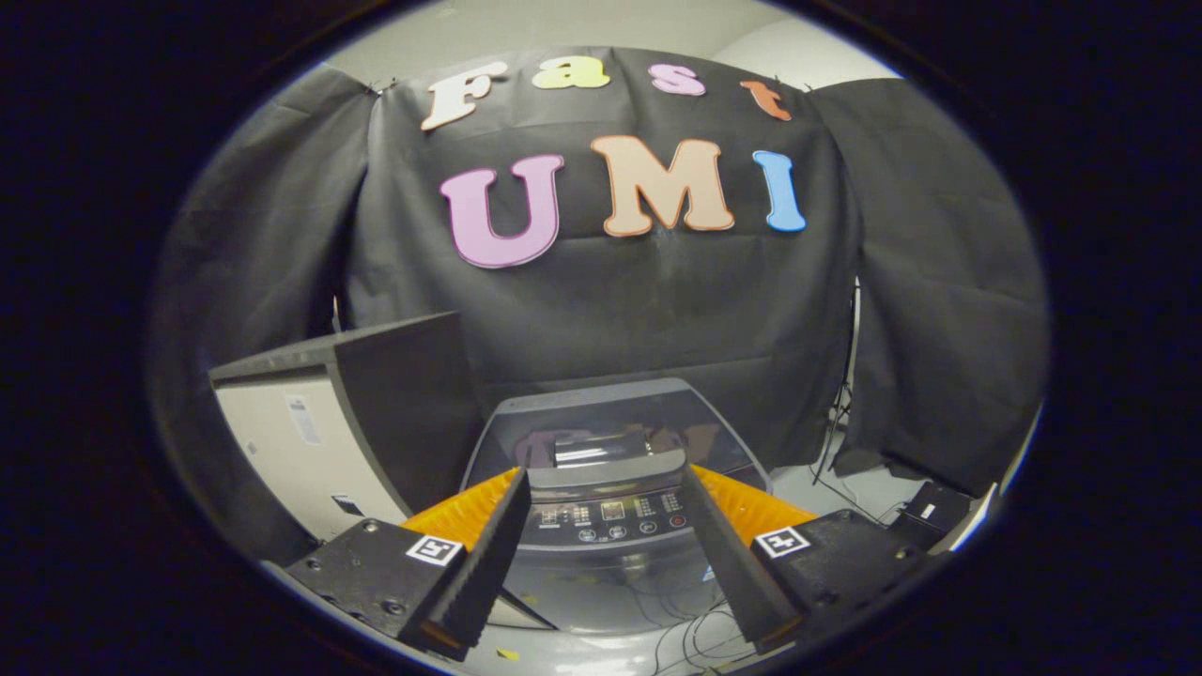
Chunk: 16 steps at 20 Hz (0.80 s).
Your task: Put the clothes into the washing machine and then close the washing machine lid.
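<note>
A grey top-loading washing machine (601, 413) stands just ahead of and below my fingers. Its dark glass lid (573, 434) lies down flat over the tub and mirrors the wall behind. The control panel (612, 518) with small buttons sits between my two fingertips. My gripper (606, 479) is open, its black ribbed fingers (488, 554) spread wide to either side of the panel, with nothing between them. Orange ribbed parts (470, 512) show just behind each finger.
A white cabinet with a dark top (319, 422) stands close to the machine's left side. Loose cables (695, 629) lie on the pale floor in front. A small black box (930, 512) sits on the floor to the right, by the hanging cloth.
</note>
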Available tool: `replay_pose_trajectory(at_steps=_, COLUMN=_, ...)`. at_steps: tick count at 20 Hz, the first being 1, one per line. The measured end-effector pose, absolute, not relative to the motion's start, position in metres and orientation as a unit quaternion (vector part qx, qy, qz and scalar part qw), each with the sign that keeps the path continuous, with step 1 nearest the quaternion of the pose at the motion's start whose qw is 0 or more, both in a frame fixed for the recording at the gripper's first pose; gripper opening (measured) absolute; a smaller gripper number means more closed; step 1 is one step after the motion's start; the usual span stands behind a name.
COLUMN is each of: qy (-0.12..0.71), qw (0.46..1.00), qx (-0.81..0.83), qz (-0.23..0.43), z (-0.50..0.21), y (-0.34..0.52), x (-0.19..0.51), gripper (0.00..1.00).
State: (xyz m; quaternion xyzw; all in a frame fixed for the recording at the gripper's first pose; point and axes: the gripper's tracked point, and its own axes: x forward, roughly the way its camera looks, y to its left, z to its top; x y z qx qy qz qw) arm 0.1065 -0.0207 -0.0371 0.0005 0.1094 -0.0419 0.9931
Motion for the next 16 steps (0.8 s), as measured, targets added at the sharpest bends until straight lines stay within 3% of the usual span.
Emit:
replay_pose_trajectory(at_steps=9, qy=0.059, qw=0.997, qx=0.044, qz=0.011, z=0.011, y=-0.033, x=0.045, gripper=0.97)
replay_pose_trajectory(at_steps=16, qy=0.067, qw=0.996, qx=0.047, qz=0.026, z=-0.001, y=-0.053, x=0.04, gripper=0.98)
